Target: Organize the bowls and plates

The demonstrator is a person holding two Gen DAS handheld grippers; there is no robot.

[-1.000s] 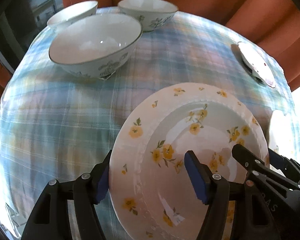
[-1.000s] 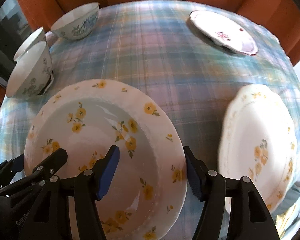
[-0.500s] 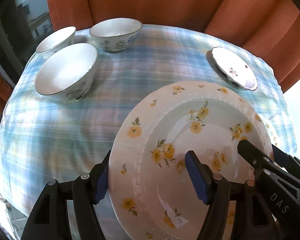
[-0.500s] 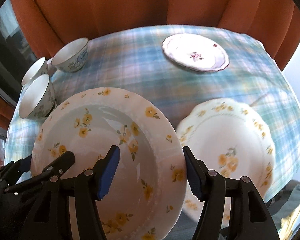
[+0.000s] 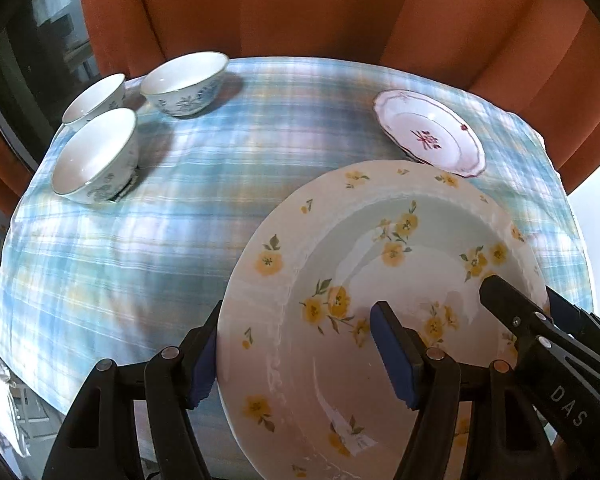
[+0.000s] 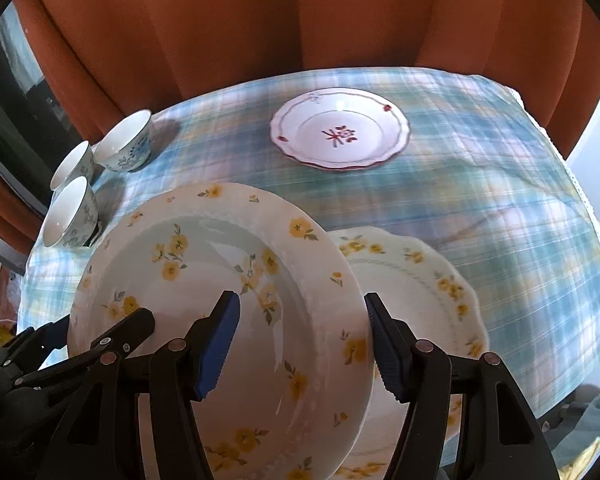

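Right wrist view shows the carrying step in hand: the yellow-flowered deep plate is held above the tabletop by both grippers at once, tilted, with its right rim overlapping a second yellow-flowered plate lying on the plaid cloth. The right gripper clamps the plate's right rim, one pad inside the well and one outside; the left gripper clamps the opposite rim the same way. The next move, I judge, calls for bringing the plate level over the lying plate and lowering it squarely before either grip lets go. The plate is glossy, cream, with a ribbed border and scattered yellow blossoms. Three blue-patterned bowls stand clustered at far left; a red-trimmed plate sits farther back.
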